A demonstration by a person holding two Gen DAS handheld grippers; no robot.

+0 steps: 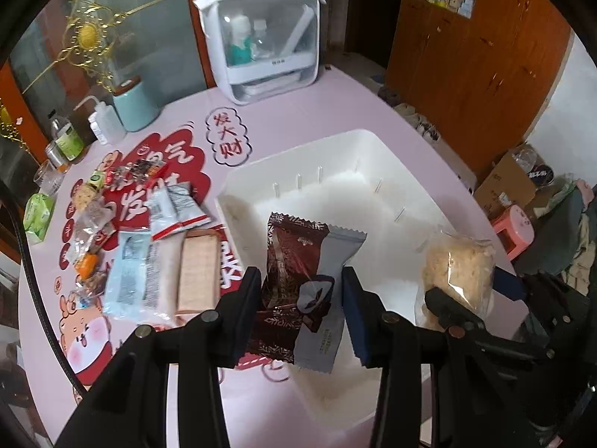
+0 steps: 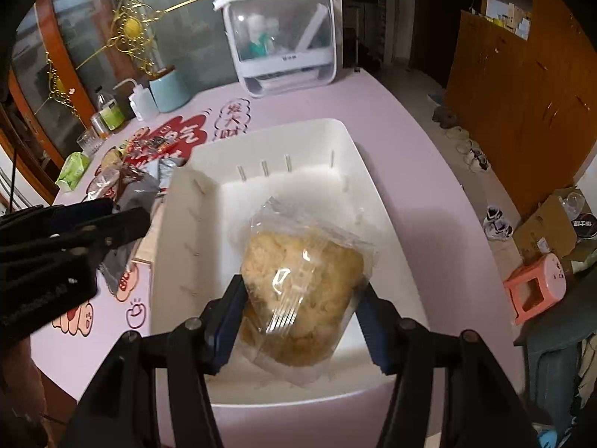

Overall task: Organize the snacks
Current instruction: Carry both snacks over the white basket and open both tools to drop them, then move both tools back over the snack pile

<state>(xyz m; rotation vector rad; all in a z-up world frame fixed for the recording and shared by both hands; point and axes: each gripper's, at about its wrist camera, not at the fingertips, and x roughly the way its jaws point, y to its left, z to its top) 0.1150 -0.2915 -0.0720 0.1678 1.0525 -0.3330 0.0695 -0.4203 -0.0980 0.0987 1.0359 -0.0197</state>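
The left gripper [image 1: 302,291] is pinching a brown wrapper [image 1: 294,280] over the bin [image 1: 373,142]. The right gripper [image 2: 302,321] is clamping a clear bag [image 2: 302,283], probably of crisp rice, above the bin too.

Dim, soft, fisheye-warped, dark corners.

White bin [image 2: 347,142] lies open — snack pile [image 1: 149,231] crowds its left.
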